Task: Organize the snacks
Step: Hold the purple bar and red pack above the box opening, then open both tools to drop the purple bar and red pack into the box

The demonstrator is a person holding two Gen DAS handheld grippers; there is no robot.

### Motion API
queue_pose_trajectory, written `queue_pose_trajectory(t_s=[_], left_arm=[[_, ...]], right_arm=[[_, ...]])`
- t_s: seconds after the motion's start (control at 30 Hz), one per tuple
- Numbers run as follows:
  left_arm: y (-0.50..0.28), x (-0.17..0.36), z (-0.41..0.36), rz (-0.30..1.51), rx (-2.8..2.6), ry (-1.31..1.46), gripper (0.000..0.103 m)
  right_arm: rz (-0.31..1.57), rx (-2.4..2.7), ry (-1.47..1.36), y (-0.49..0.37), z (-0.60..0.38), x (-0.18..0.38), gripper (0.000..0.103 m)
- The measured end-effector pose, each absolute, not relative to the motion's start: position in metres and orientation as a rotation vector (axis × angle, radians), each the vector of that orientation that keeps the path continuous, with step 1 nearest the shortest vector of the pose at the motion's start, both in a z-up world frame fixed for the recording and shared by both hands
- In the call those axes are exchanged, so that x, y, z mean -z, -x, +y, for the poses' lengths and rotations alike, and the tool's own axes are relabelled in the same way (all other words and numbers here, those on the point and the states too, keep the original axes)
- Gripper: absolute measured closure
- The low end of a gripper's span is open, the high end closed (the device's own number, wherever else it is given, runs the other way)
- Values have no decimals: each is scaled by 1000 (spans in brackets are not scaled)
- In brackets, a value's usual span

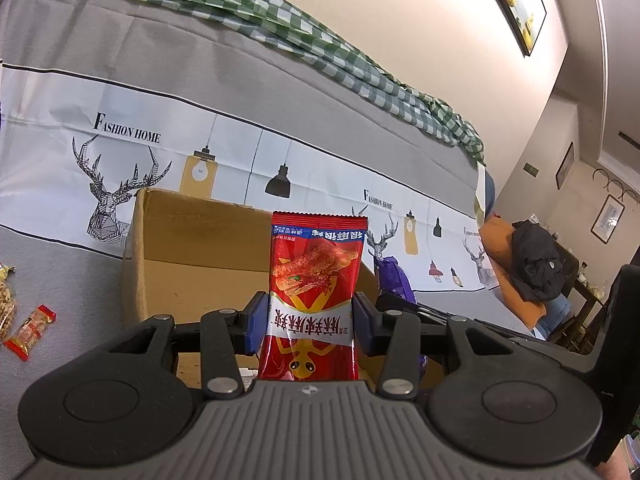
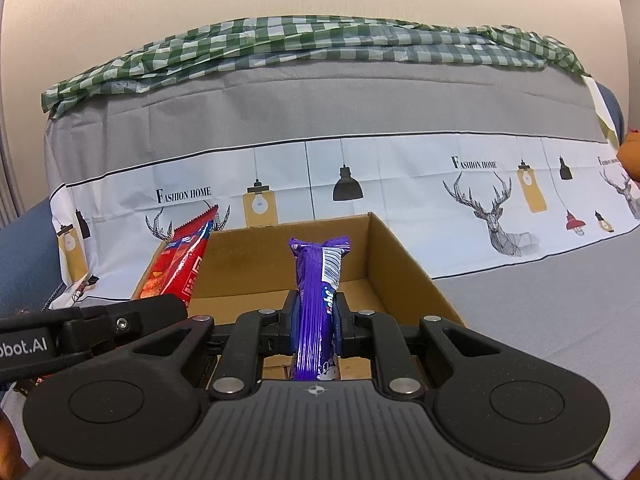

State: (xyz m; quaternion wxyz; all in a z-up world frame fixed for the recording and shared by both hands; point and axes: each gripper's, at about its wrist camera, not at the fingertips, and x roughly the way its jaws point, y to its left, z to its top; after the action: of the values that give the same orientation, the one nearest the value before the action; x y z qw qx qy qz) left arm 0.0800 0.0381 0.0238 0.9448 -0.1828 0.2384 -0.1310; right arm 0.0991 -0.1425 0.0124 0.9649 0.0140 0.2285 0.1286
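A green checked cloth (image 2: 320, 44) lies along the top of a grey deer-printed sofa cover (image 2: 280, 108).

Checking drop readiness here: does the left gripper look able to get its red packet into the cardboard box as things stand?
Probably yes. The left gripper holds the red snack packet upright, with the open cardboard box directly ahead and nothing between them. The right gripper with its purple bar sits beside it, apart.

Glossy foil red packet (image 1: 316, 280), matt cardboard box (image 1: 200, 248), printed cloth cover (image 1: 160, 80).
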Motion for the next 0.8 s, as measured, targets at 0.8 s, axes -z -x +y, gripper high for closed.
queue_pose_trajectory(t_s=[0.8], left_arm=[[-84,-23,33,515,313,374,48]], right_arm=[[469,-228,-18,-101,-139,-13,86]])
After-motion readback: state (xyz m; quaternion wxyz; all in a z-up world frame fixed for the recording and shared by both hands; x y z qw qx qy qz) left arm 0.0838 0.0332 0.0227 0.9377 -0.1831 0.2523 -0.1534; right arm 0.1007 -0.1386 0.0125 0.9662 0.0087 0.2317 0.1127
